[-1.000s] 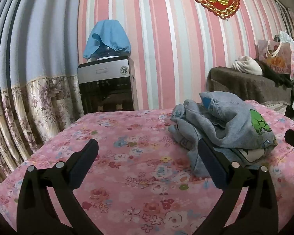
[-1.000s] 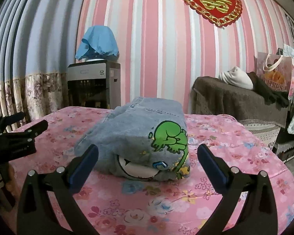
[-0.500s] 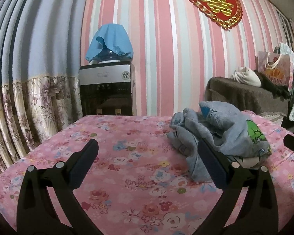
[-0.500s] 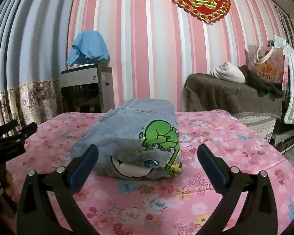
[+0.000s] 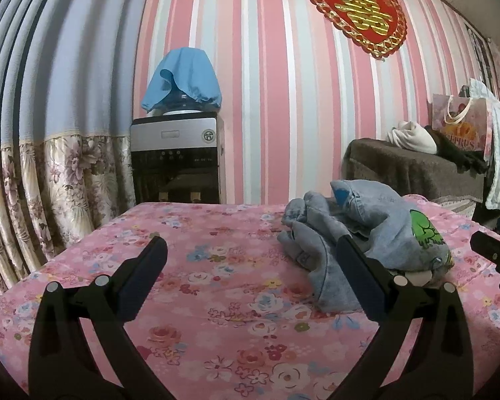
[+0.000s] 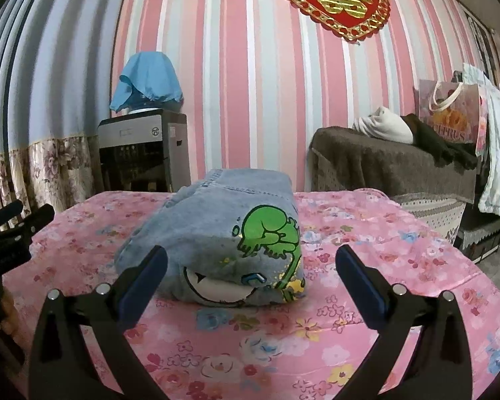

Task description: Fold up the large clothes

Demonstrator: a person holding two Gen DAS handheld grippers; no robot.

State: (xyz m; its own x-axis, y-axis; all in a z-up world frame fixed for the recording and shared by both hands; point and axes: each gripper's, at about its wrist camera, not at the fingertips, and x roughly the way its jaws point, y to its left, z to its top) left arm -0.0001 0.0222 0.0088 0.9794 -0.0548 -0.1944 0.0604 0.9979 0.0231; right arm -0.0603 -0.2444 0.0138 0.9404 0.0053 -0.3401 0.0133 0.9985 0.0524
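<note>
Folding appears essentially complete: the denim garment (image 6: 223, 233) lies as a compact bundle on the bench (image 6: 366, 266), which is covered by a pink floral cloth, with its green cartoon print (image 6: 270, 233) turned toward the right wrist view. Right tongs (image 6: 251, 261) stand wide apart and empty, framing the bundle's near end without touching it. Left tongs (image 5: 251, 253) are likewise spread apart and empty, aimed across bare cloth with the garment to their right; the far fingertip overlaps the bundle in the picture, but contact cannot be confirmed.

From the left wrist view the bundle's left side looks looser, with rumpled layers (image 5: 303, 220) spilling out toward the cloth. Judged from this, the step in hand is a final tidy or a release and retreat. To do it well, tuck the loose layers with a low, shallow pinch rather than lifting the whole stack, and steady the printed end with the other tongs so the folds do not slide. Withdraw both tools level, clear of the fabric edges, to avoid snagging.
</note>
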